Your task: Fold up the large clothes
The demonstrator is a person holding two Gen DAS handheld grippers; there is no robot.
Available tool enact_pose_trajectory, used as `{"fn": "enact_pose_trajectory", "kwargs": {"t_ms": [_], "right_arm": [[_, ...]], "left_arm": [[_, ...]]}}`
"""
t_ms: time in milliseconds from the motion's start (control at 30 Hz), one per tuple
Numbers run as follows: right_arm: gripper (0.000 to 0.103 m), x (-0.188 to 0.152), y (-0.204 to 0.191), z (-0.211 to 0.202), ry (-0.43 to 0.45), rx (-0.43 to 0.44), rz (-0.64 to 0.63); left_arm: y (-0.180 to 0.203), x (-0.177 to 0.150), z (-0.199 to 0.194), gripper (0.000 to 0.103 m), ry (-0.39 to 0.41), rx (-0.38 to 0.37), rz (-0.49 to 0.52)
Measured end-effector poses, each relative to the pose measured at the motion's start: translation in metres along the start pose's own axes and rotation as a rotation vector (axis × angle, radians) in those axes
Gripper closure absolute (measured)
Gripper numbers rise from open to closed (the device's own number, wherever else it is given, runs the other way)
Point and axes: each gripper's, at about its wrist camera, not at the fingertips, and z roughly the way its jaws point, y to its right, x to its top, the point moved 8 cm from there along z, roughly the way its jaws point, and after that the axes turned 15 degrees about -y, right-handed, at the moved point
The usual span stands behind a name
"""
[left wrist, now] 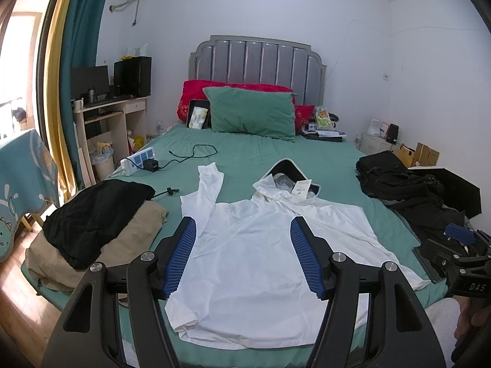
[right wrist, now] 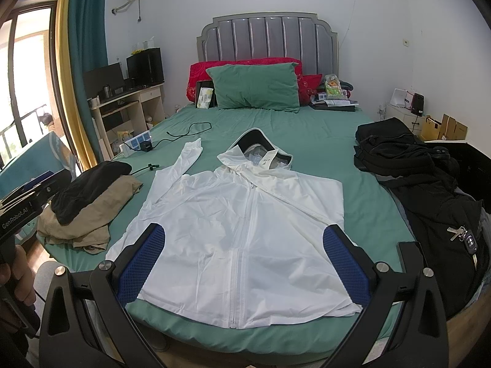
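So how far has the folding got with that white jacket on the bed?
Barely begun. Done: the white hooded jacket lies spread front-up on the green bed, zipped, one sleeve already crossed over the chest. In hand: nothing; the left gripper and right gripper both hover over it with jaws open and empty. Left: the other sleeve, the body folds, then the black clothes nearby.

White hooded jacket (left wrist: 254, 245) spread flat on green bed (left wrist: 245, 156), left claw (left wrist: 244, 240) open above it, right claw (left wrist: 460, 239) at right edge
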Motion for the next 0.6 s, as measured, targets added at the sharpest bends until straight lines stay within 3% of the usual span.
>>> {"fn": "enact_pose_trajectory", "kwargs": {"t_ms": [600], "right_arm": [[0.001,0.0,0.0001,-0.0004,0.0,0.0,0.001]], "left_arm": [[0.0061,0.007,-0.0062,0.036,0.002,0.0,0.008]]}}
